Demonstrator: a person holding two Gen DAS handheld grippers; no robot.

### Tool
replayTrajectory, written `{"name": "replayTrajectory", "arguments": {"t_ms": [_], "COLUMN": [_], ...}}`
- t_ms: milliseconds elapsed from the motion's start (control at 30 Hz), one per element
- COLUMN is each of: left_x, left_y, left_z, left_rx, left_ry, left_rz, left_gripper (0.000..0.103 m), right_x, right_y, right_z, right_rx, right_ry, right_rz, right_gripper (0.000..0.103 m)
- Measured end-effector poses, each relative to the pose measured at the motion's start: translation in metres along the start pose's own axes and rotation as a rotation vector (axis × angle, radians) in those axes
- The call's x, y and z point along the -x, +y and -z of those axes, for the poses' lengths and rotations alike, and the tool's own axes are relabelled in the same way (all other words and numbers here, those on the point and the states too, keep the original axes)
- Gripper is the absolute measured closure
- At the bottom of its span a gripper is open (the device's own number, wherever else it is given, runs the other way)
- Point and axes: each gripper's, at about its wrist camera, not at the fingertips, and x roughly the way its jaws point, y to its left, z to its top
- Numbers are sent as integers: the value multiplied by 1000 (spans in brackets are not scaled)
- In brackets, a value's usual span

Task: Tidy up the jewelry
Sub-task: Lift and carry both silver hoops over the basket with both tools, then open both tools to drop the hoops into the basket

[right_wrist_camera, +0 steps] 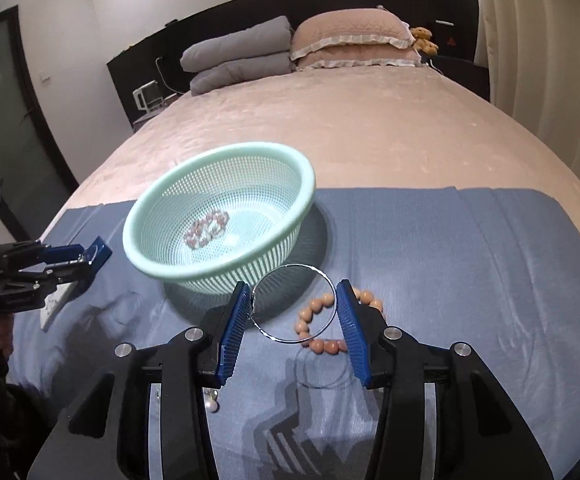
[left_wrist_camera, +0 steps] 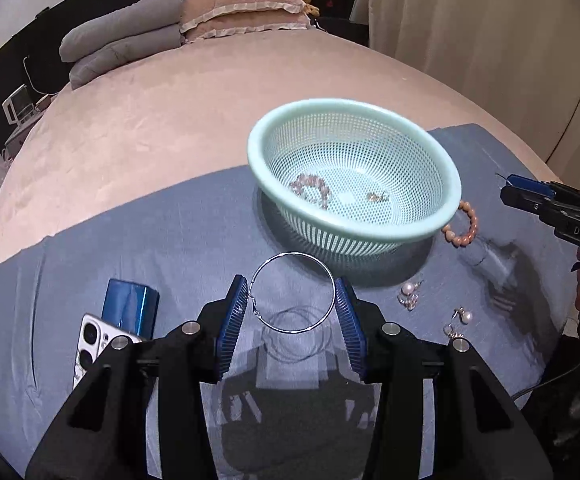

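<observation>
My left gripper [left_wrist_camera: 292, 294] is shut on a large silver hoop earring [left_wrist_camera: 290, 256], held across its width above the blue cloth [left_wrist_camera: 170, 240]. My right gripper [right_wrist_camera: 294, 294] is likewise shut on a second silver hoop earring [right_wrist_camera: 295, 267], above a peach bead bracelet [right_wrist_camera: 322, 308] that also shows in the left wrist view [left_wrist_camera: 464, 226]. A mint green basket [left_wrist_camera: 290, 120], also in the right wrist view [right_wrist_camera: 146, 200], holds a pink bead bracelet [left_wrist_camera: 312, 188] and a small earring [left_wrist_camera: 376, 197]. Pearl earrings [left_wrist_camera: 410, 292] lie on the cloth to its right.
A blue case [left_wrist_camera: 132, 306] and a white phone [left_wrist_camera: 90, 344] lie on the cloth at the left. The cloth covers the foot of a pink bed [right_wrist_camera: 370, 120] with pillows [right_wrist_camera: 350, 40] at the head. Curtains [left_wrist_camera: 490, 40] hang on the right.
</observation>
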Motion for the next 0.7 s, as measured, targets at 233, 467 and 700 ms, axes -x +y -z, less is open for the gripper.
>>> {"name": "replayTrajectory", "arguments": {"t_ms": [233, 467, 700], "left_x": [-3, -36, -62], "left_y": [-20, -44, -45], "left_z": [-46, -70, -70], "left_rx": [-69, -138, -140], "left_ry": [-38, -1, 40], "left_rz": [24, 24, 54], "left_gripper": [57, 57, 57], "right_x": [-13, -42, -59], "right_y": [17, 27, 27], "right_z": [-24, -39, -42], "right_rx": [49, 85, 86], "right_ry": [-13, 19, 38], "right_rz": [-38, -61, -69], "right_gripper": [61, 61, 61]}}
